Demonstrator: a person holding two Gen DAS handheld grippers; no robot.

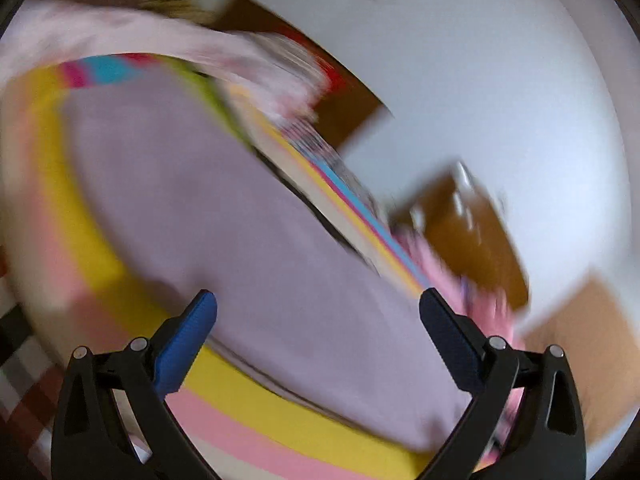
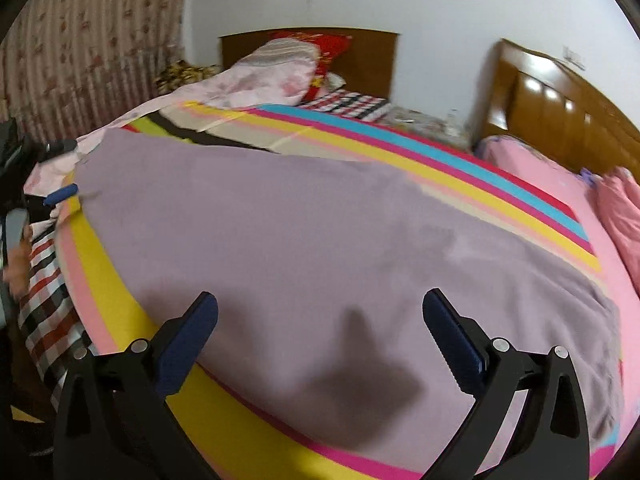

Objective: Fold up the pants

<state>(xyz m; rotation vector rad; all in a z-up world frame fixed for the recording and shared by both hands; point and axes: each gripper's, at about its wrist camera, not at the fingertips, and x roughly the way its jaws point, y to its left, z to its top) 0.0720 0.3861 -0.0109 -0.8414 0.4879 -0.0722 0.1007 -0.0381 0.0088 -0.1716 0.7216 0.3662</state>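
The lilac pants [image 2: 320, 240] lie spread flat across the striped bed cover, filling most of the right wrist view. They also show in the blurred, tilted left wrist view [image 1: 240, 220]. My right gripper [image 2: 320, 308] is open and empty, hovering just above the near edge of the pants. My left gripper [image 1: 318, 306] is open and empty above the pants. A blue fingertip of the left gripper [image 2: 62, 194] shows at the far left edge of the pants in the right wrist view.
The bed cover [image 2: 460, 168] has yellow, pink, blue and red stripes. Pillows and a pink floral quilt [image 2: 272, 76] lie by the wooden headboard [image 2: 360, 56]. A pink blanket [image 2: 616, 208] lies on the right. A wooden cabinet [image 2: 560, 104] stands at right. A checked sheet [image 2: 44, 280] hangs at left.
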